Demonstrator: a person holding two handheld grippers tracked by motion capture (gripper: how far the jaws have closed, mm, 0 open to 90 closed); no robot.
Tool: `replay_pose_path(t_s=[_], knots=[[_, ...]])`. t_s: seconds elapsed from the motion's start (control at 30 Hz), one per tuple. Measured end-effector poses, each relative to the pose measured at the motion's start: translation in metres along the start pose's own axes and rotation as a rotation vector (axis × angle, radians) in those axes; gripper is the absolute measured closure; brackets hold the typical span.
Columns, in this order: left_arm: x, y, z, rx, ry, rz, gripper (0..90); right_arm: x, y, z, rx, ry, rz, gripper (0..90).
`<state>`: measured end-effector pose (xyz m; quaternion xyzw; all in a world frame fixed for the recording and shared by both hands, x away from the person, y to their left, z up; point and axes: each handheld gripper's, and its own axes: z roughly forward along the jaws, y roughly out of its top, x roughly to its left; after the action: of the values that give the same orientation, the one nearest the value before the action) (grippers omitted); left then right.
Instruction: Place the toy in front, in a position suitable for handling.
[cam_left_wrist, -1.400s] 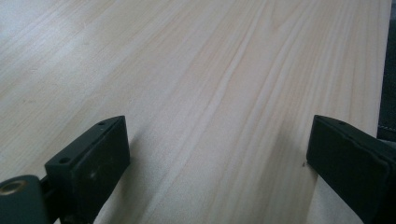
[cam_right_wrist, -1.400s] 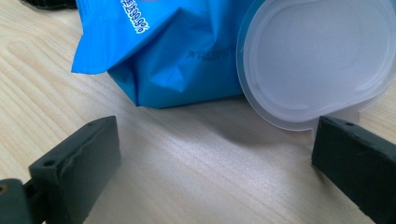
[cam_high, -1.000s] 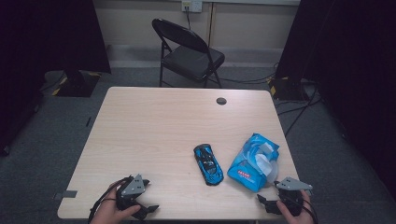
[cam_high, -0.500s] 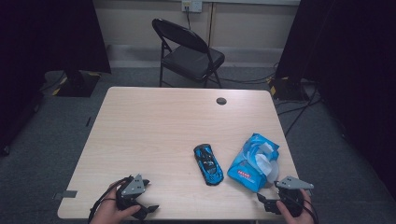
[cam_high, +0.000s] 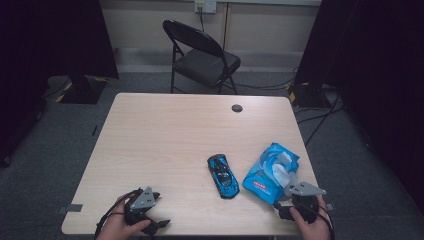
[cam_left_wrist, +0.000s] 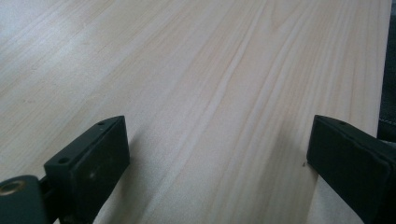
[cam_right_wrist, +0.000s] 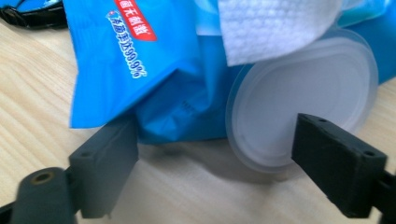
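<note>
I am working at the table (cam_high: 165, 135), and everything here is placed by the wipes pack (cam_high: 270, 172), which is lying near the table's right edge, just in front of my right hand. The chair (cam_high: 202, 55) is standing well beyond the pack, off the table's far side. The toy car (cam_high: 223, 175) is lying just left of the pack, close beside it but apart. I am holding my right gripper (cam_right_wrist: 219, 163) right at the pack's near end, its jaws spread wide with nothing between them; the pack's round clear lid (cam_right_wrist: 303, 102) is flipped open toward me, and a white wipe (cam_right_wrist: 275, 23) is sticking out above it. I am holding my left gripper (cam_left_wrist: 217, 154) well left of the pack, past the car, low over bare wood, jaws wide apart and empty.
</note>
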<state>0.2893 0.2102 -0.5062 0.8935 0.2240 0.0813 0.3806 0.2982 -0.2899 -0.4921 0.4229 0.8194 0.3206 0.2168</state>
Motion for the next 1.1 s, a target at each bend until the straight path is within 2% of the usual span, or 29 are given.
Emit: replay_pose_path(t_s=[0.07, 0.1, 0.27, 0.4, 0.63, 0.83, 1.1], knots=[[0.0, 0.0, 0.0, 0.0, -0.001, 0.0, 5.1, -0.004, 0.002, 0.002, 0.006, 0.024, 0.0, 11.0], [0.0, 0.0, 0.0, -0.001, -0.003, -0.002, 4.7, -0.006, 0.003, 0.004, 0.007, 0.025, -0.009, 8.5], [-0.001, 0.0, 0.001, -0.004, -0.001, -0.004, 4.3, -0.007, 0.008, 0.007, 0.019, 0.026, -0.04, 8.0], [0.0, 0.001, 0.001, 0.007, -0.002, 0.01, 3.4, -0.012, 0.013, 0.012, 0.012, 0.031, -0.063, 8.9], [-0.001, 0.003, 0.004, 0.013, -0.007, 0.009, 0.0, -0.023, 0.024, 0.027, -0.011, 0.054, -0.095, 7.1], [0.0, 0.004, 0.005, 0.016, -0.009, 0.013, 0.0, -0.03, 0.029, 0.036, -0.031, 0.07, -0.077, 6.2], [0.0, 0.005, 0.006, 0.012, -0.009, 0.014, 0.0, -0.042, 0.04, 0.052, -0.039, 0.095, -0.091, 3.8]])
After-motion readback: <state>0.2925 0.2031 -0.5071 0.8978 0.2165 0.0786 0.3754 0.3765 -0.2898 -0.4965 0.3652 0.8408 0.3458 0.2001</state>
